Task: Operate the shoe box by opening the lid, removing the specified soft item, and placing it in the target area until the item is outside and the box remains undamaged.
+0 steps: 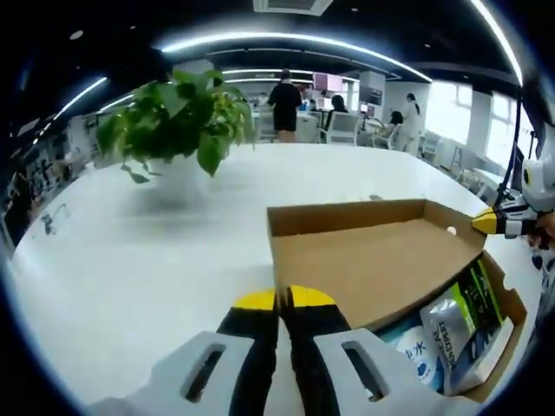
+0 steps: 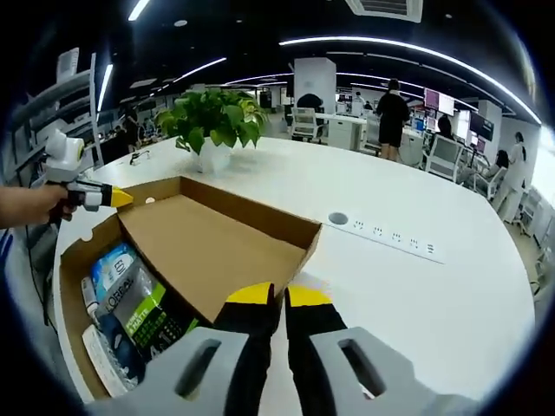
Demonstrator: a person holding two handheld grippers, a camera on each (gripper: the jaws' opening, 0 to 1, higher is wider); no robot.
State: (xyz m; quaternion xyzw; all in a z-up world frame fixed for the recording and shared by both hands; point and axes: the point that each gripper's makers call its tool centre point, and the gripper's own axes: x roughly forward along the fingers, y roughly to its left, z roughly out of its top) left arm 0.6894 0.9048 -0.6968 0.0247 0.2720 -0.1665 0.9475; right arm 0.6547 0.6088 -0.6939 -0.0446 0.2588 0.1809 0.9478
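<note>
- Box (image 2: 104, 260) sits on white table (image 2: 416, 295), near the table's edge. Lid (image 2: 217, 247) is up, tilted back over the box, brown underside showing in both views.
- Inside the box: soft packs. A green-and-black pack (image 2: 152, 316) lies beside a blue-and-white pack (image 2: 111, 267); left gripper view shows the same two, green-black (image 1: 475, 299) and a white-blue pouch with printed text (image 1: 442, 334). Which one is the specified item, cannot tell.
- All packs lie inside the box walls; none on the table.
- Left gripper (image 1: 284, 299): jaws pressed together, yellow tips touching, nothing between them. Tips sit at the near corner of the lid's edge; contact cannot be judged.
- Right gripper (image 2: 279, 295): jaws together, nothing held, tips at the lid's free corner.
- In the right gripper view, the left gripper with a hand (image 2: 30, 204) on it shows at the far side of the box.
- Table also carries a potted plant (image 2: 212, 121) in a white pot, well apart from the box, and a flush socket strip (image 2: 390, 236).
- Background: open office, people (image 2: 392, 113) standing and seated at desks.
</note>
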